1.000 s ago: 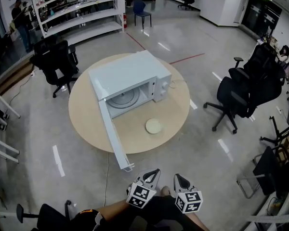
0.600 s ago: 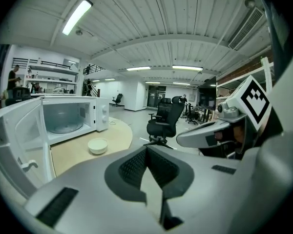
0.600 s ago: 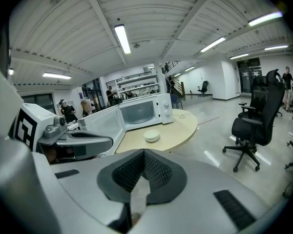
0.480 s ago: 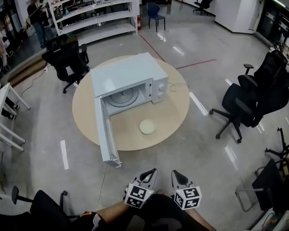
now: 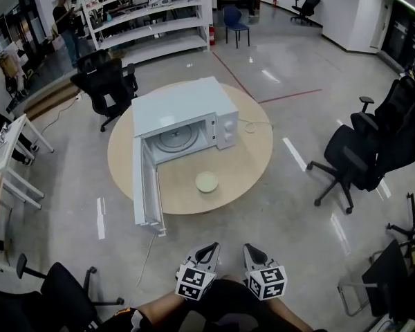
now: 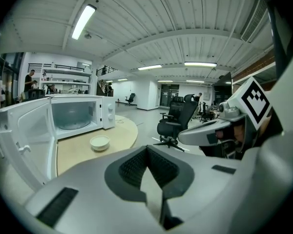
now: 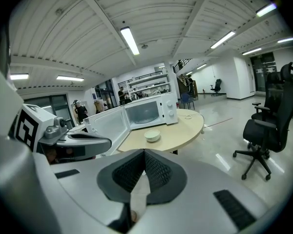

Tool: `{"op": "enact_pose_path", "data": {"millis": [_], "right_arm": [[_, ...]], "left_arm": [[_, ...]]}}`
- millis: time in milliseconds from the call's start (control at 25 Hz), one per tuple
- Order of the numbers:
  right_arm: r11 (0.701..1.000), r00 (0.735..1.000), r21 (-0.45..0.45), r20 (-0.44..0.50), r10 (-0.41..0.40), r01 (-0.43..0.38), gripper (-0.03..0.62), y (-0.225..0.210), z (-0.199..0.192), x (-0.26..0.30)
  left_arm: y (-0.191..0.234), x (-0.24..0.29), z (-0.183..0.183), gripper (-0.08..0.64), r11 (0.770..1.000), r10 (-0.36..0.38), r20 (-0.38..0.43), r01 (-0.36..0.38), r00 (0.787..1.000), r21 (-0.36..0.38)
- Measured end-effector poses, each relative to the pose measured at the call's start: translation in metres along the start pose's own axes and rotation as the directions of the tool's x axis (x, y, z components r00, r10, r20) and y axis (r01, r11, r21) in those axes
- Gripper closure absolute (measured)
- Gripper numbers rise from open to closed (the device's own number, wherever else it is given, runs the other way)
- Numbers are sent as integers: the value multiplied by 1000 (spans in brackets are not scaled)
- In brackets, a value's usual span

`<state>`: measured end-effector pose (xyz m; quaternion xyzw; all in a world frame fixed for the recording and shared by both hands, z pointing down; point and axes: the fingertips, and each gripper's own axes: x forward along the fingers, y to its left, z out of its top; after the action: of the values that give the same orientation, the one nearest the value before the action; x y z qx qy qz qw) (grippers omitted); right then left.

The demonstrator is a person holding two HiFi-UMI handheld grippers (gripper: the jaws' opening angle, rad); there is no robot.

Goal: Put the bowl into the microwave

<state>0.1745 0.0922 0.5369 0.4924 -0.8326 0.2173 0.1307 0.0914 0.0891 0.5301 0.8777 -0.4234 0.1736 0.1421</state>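
Head view: bowl (image 5: 207, 181) sits near the worktop's (image 5: 249, 159) front edge, by the open microwave (image 5: 183, 120), well apart from left claw (image 5: 207, 252) and right claw (image 5: 252, 252). Left gripper view: claw clenched, empty, bowl up ahead on the left. Right gripper view: clenched on nothing too; its body blocks the lower frame.

You've got a round wooden table (image 5: 249, 164) sitting mid-room on a shiny grey floor (image 5: 277, 227), with a thin white cable (image 5: 252, 123) on its far right side. One black office chair (image 5: 107, 81) is just behind it and another (image 5: 373, 151) is well off to your right. White shelves (image 5: 152, 19) line the back, with a blue chair (image 5: 234, 18) beside them.
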Motion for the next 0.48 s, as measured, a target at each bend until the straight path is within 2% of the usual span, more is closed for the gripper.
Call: {"op": "enact_pose_path", "data": {"millis": [200, 480], "right_arm": [[999, 999, 2, -22, 47, -47, 577, 2, -4, 5], [997, 996, -9, -42, 74, -74, 577, 0, -2, 17]], "left_arm": [[4, -2, -5, 512, 999, 44, -22, -45, 999, -23], [12, 5, -7, 512, 997, 67, -23, -68, 998, -37]]}}
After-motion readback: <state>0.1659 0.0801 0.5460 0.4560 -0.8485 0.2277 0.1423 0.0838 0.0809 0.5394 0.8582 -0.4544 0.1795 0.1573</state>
